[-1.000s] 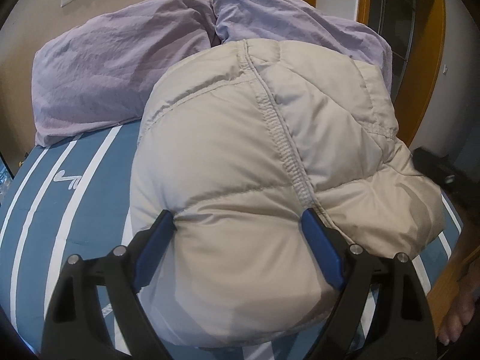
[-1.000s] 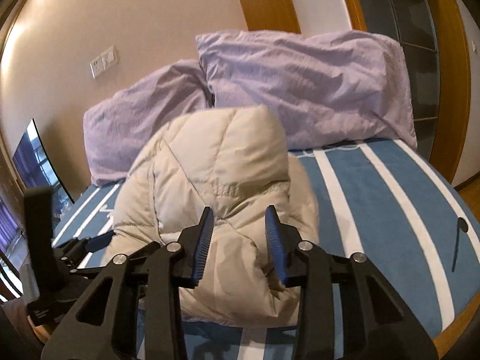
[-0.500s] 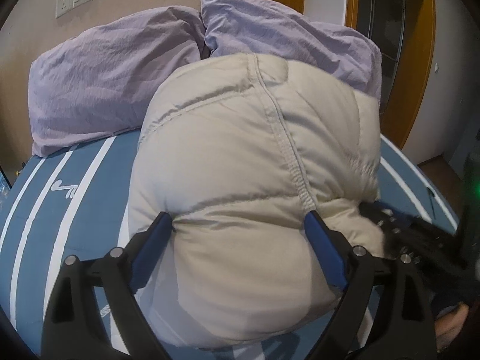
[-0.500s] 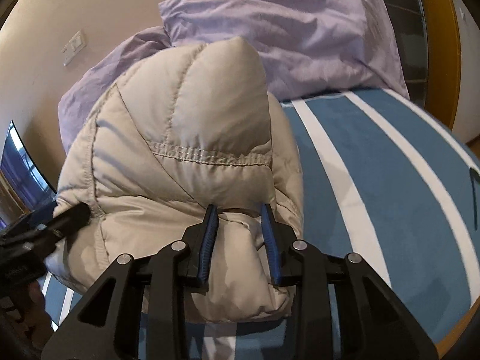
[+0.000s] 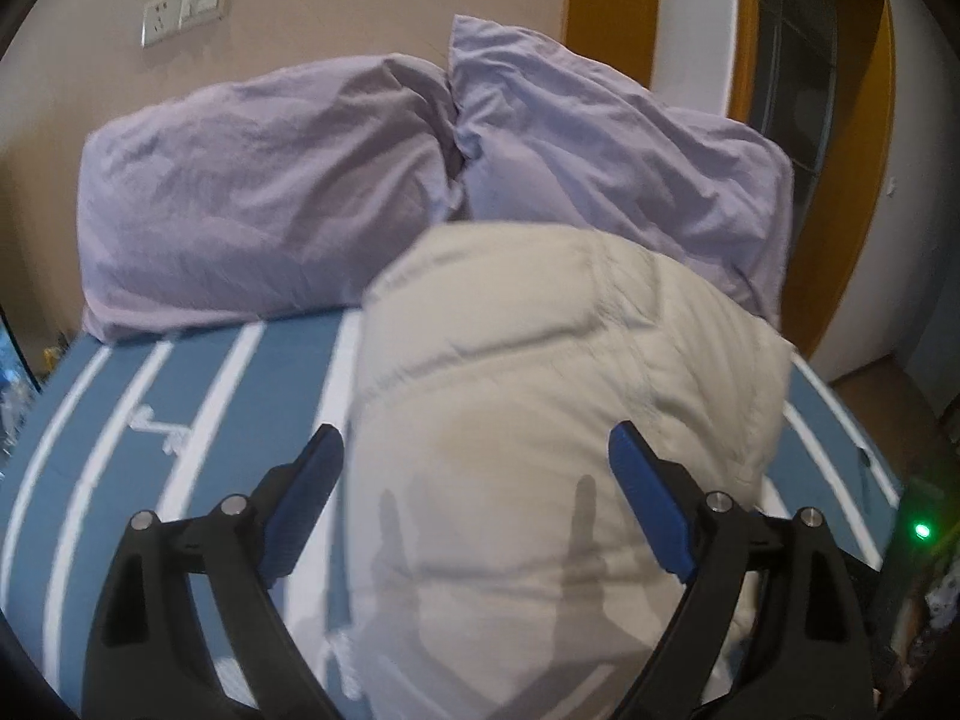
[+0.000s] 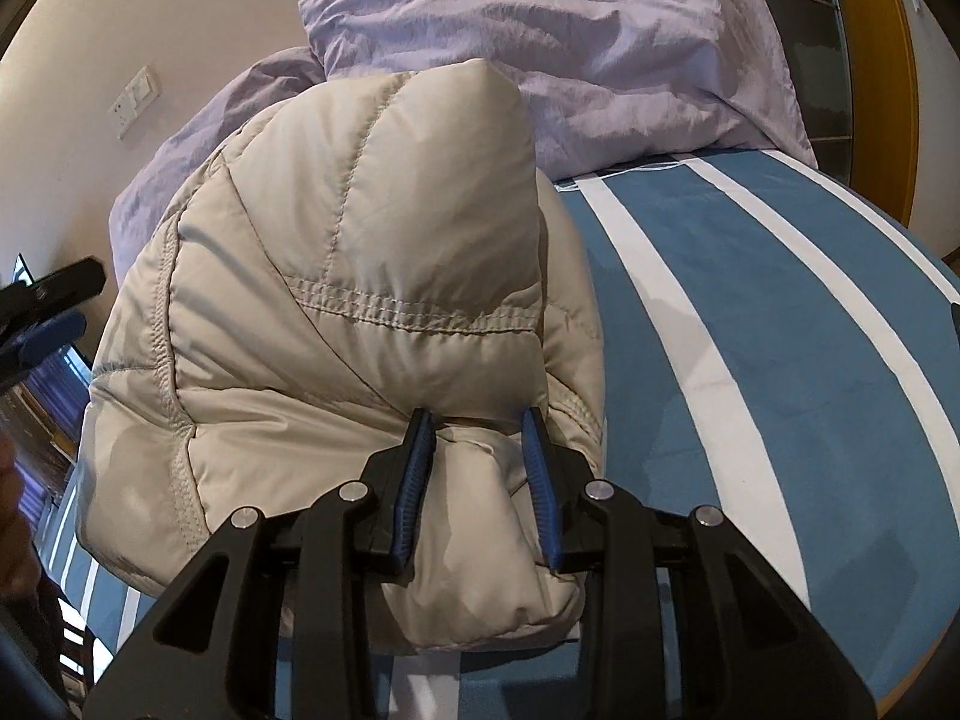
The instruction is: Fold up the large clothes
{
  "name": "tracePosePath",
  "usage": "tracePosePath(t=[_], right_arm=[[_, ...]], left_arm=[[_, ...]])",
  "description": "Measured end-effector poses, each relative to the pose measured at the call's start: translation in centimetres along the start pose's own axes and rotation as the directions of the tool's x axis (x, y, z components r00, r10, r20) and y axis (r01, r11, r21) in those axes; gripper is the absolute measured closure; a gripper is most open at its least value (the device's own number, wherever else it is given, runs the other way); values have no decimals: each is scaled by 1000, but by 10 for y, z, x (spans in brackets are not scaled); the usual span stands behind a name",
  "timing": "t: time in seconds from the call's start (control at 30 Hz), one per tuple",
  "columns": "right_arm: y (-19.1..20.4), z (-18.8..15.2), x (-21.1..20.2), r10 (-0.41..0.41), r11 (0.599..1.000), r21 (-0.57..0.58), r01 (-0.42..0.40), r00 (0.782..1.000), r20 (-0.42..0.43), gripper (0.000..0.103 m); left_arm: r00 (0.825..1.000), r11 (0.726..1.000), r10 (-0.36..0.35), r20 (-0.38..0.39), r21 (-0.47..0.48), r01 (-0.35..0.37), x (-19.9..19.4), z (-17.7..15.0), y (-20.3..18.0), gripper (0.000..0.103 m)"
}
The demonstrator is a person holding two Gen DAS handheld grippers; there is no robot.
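Bed (image 5: pixel 120 480) with a blue cover and white stripes fills the lower part of both views. Two lilac pillows (image 5: pixel 270 192) lean side by side against a beige wall at 12 o'clock. A switch plate (image 5: pixel 185 7) sits on that wall at 11 o'clock in the left view. Orange-framed door or window (image 5: pixel 804 90) stands at 1–2 o'clock, with dark glass panes inside the frame. A small green light (image 5: pixel 921 532) glows at 4 o'clock in the left view.

Jacket (image 6: pixel 336 300) — beige, quilted, puffy — lies folded into a bundle on the bed, in front of the pillows, its far end just beside or touching them.

Left gripper (image 5: pixel 474 474): points down at the near end of the jacket. Jaws stand wide, one blue pad off each flank of the bundle; the pad at 8 o'clock shows blue cover between it and the cloth. Nothing held. View is slightly blurred.

Right gripper (image 6: pixel 477 462): tilted down at the bundle's near right corner. Jaws have just been closing and are narrow, pinching a fold of the jacket between the pads — cloth bulges out below the grip. The left gripper's tip shows at 9 o'clock in this view, clear of the jacket.
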State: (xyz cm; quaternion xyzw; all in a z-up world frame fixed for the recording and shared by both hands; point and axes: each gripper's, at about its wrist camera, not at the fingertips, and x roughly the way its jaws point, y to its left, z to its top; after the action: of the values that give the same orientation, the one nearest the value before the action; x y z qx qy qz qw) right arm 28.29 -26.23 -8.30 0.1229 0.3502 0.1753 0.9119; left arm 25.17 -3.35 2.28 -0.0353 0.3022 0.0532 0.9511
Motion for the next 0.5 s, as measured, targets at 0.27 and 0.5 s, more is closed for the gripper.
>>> tracePosePath(t=[0.27, 0.5], right_arm=[[1, 1, -1, -7, 1000, -2, 7, 1000, -1, 71], [7, 8, -11, -37, 998, -40, 38, 999, 26, 65]], left_arm=[[990, 989, 137, 22, 54, -138, 41, 3, 5, 10], [988, 986, 154, 9, 58, -154, 68, -7, 3, 10]])
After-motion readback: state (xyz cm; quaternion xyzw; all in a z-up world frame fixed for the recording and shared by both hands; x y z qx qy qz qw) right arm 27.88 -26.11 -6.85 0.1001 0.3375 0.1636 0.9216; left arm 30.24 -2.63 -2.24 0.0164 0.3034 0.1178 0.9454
